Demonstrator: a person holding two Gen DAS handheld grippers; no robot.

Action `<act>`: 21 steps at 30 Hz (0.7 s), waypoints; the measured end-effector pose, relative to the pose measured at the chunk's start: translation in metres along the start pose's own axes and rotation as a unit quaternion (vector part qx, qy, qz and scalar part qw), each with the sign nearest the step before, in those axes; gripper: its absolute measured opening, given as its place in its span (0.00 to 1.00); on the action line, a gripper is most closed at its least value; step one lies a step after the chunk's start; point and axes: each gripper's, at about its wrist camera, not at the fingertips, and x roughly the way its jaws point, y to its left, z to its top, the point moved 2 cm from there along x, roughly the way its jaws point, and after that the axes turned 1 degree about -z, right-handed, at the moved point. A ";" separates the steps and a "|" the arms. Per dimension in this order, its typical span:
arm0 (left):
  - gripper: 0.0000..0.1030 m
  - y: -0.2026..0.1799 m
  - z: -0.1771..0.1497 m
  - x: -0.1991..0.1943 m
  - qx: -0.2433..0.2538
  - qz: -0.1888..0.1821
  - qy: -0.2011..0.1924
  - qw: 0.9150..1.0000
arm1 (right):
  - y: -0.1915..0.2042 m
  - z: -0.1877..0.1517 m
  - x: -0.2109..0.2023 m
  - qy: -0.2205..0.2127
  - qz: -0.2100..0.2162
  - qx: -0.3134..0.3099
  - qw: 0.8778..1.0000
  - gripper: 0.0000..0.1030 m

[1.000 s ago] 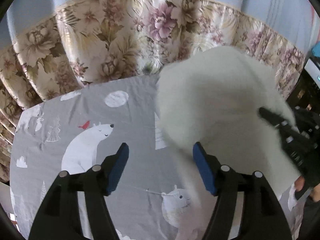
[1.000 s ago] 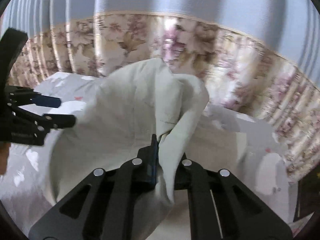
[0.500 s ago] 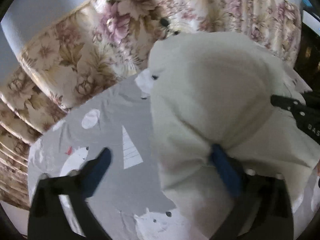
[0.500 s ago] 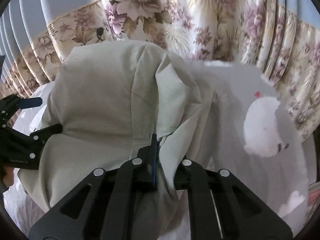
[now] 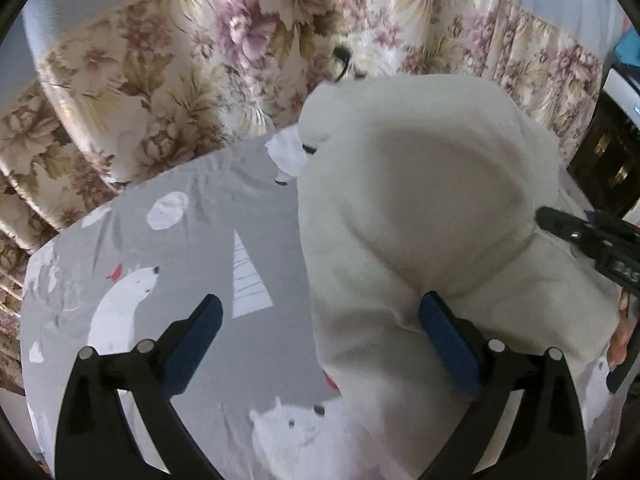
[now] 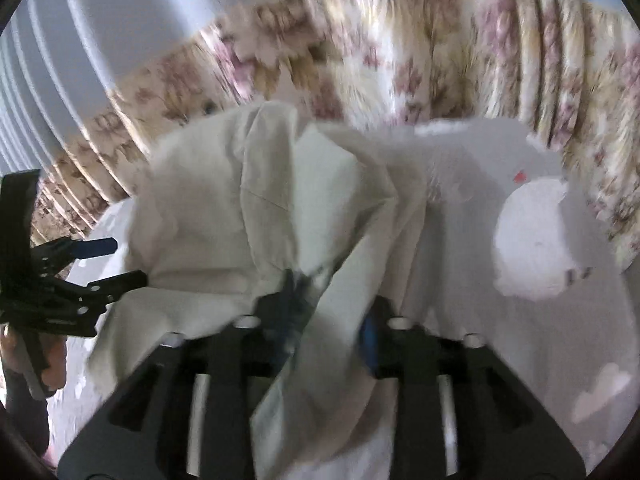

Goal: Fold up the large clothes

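A cream garment (image 5: 420, 184) lies heaped on the grey polar-bear bed sheet (image 5: 192, 248). My left gripper (image 5: 320, 304) stands wide open at the heap's left edge, its jaws just starting to close. The cloth edge lies against its right pad (image 5: 444, 332), and the left pad is over bare sheet. In the right wrist view, a hanging fold of the garment (image 6: 224, 208) runs loosely between the opening jaws of my right gripper (image 6: 328, 304), with the pads apart from it. That picture is blurred. The left gripper (image 6: 128, 261) shows at its left edge.
A floral curtain (image 5: 168, 92) hangs close behind the bed along its far side. Dark furniture (image 5: 608, 152) stands at the right. A person's hand (image 5: 620, 336) holds the right gripper's handle at the right edge. Bare sheet (image 6: 528, 240) lies right of the heap.
The left jaws have spread wide and let the cloth go. The right jaws, shut on the fold before, have parted. The garment has come down onto the sheet.
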 end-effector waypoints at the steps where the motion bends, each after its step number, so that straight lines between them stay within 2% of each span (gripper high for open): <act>1: 0.96 -0.001 -0.004 -0.010 -0.003 -0.012 -0.006 1.000 | 0.004 -0.002 -0.015 -0.012 -0.001 -0.007 1.000 0.40; 6: 0.96 -0.012 -0.036 -0.050 -0.012 -0.060 -0.038 0.997 | 0.033 -0.020 -0.072 -0.064 0.017 -0.035 0.997 0.46; 7: 0.90 -0.017 -0.043 -0.051 -0.007 -0.062 -0.040 0.997 | 0.040 -0.025 -0.078 -0.067 0.026 -0.043 0.997 0.46; 8: 0.82 -0.024 -0.050 -0.051 0.004 -0.060 -0.040 0.997 | 0.044 -0.030 -0.079 -0.061 0.033 -0.047 0.996 0.45; 9: 0.55 -0.029 -0.055 -0.050 0.014 -0.057 -0.036 0.998 | 0.050 -0.036 -0.073 -0.045 0.037 -0.052 0.997 0.41; 10: 0.36 -0.037 -0.060 -0.044 0.029 -0.058 -0.025 0.998 | 0.051 -0.039 -0.066 -0.027 0.036 -0.058 0.997 0.20; 11: 0.31 -0.041 -0.062 -0.040 0.031 -0.067 -0.019 0.997 | 0.053 -0.045 -0.055 -0.007 0.024 -0.066 0.997 0.01; 16: 0.29 -0.049 -0.060 -0.016 0.056 -0.067 -0.005 0.996 | 0.043 -0.062 -0.017 0.044 0.000 -0.057 0.997 0.00; 21: 0.29 -0.050 -0.063 0.008 0.059 -0.073 0.017 0.995 | 0.035 -0.068 0.000 0.068 0.008 -0.046 0.997 0.00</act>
